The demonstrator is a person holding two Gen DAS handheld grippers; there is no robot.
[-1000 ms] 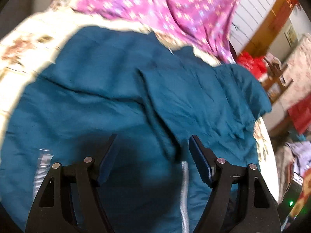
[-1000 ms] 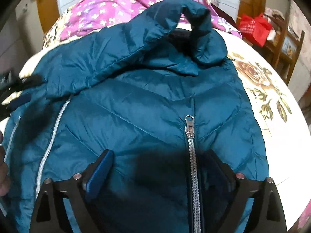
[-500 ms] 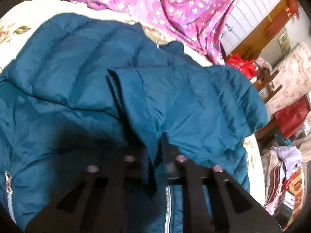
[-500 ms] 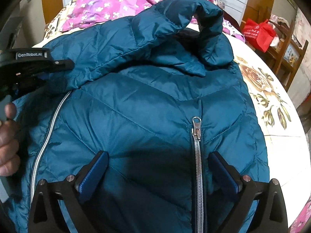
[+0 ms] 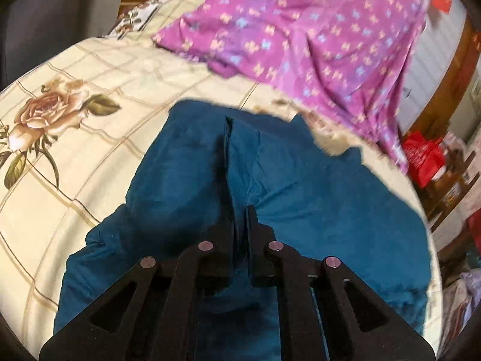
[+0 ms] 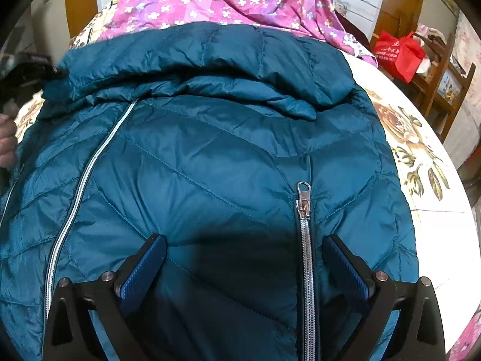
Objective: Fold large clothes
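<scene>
Teal quilted puffer jacket (image 6: pixel 228 156) fills frame centre, spread on cream floral bedsheet (image 5: pixel 75 138). Left gripper (image 5: pixel 239 210) at lower centre, pinched on jacket fold. Right gripper (image 6: pixel 245 251) spread wide, hovering above jacket front; silver zipper (image 6: pixel 305 240) just inside right finger.

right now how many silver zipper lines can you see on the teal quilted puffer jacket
2. One silver zipper with its pull runs between the open right gripper fingers; the other slants across the teal quilted puffer jacket's left. Folds may hide more.

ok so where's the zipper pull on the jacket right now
In the right wrist view, the zipper pull sits right of centre on the teal jacket, just ahead of the open right tongs, nearer the right-hand finger.
</scene>
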